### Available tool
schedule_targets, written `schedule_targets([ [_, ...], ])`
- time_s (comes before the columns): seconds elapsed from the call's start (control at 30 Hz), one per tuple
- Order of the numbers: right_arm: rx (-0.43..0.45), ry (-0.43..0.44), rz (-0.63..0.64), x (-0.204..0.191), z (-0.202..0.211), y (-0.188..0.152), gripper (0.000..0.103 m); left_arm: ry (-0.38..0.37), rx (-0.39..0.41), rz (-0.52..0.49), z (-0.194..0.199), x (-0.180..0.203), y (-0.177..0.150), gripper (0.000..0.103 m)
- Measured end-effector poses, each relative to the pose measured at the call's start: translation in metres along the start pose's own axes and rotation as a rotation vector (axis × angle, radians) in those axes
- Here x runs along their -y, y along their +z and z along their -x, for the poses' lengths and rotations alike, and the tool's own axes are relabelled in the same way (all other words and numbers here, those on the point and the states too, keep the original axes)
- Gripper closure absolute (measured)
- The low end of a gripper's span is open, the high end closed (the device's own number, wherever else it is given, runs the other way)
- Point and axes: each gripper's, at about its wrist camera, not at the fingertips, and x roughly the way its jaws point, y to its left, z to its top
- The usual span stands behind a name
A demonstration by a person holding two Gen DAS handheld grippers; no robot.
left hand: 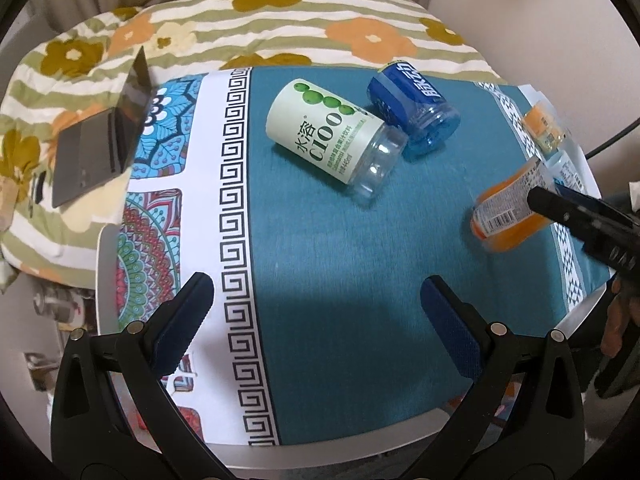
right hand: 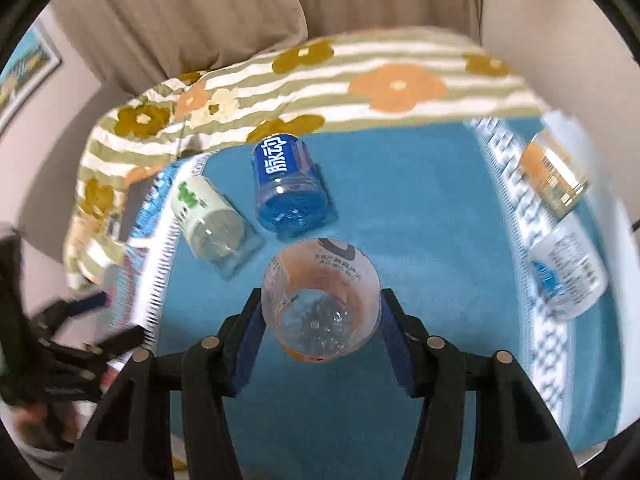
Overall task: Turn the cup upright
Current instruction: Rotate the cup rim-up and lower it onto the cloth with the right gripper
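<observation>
An orange-labelled clear plastic cup (right hand: 320, 300) sits between the fingers of my right gripper (right hand: 320, 320), which is shut on it and holds it tilted above the teal cloth; I look into its mouth. In the left wrist view the same cup (left hand: 510, 208) shows at the right, tilted, with the right gripper (left hand: 560, 208) on it. My left gripper (left hand: 316, 312) is open and empty, hovering over the near part of the cloth. A green-and-white C100 cup (left hand: 332, 136) and a blue cup (left hand: 412, 108) lie on their sides at the back.
The table (left hand: 320, 452) carries a teal cloth with patterned borders. Two more cups (right hand: 556, 172) (right hand: 568, 272) lie at the right edge. A laptop (left hand: 100, 140) rests on the floral bedding (left hand: 280, 24) at the left, behind the table.
</observation>
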Motion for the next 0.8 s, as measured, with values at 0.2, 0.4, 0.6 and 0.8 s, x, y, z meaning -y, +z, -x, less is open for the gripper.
schedule_targets([
  [0.2,0.103,-0.114,0.204,-0.010,0.000,-0.022,0.052,0.016,0.010,-0.019,0.000,0.005,-0.009,0.000],
  [0.4,0.152,-0.122,0.257,-0.010,-0.005,-0.032,0.052,0.022,0.018,-0.006,0.002,0.008,-0.015,0.000],
  [0.6,0.161,-0.105,0.244,-0.008,-0.001,-0.037,0.049,0.035,0.030,0.010,0.007,0.007,-0.018,0.000],
  [0.8,0.156,-0.091,0.217,-0.005,-0.001,-0.035,0.029,0.050,0.053,0.025,0.017,0.010,-0.022,0.000],
])
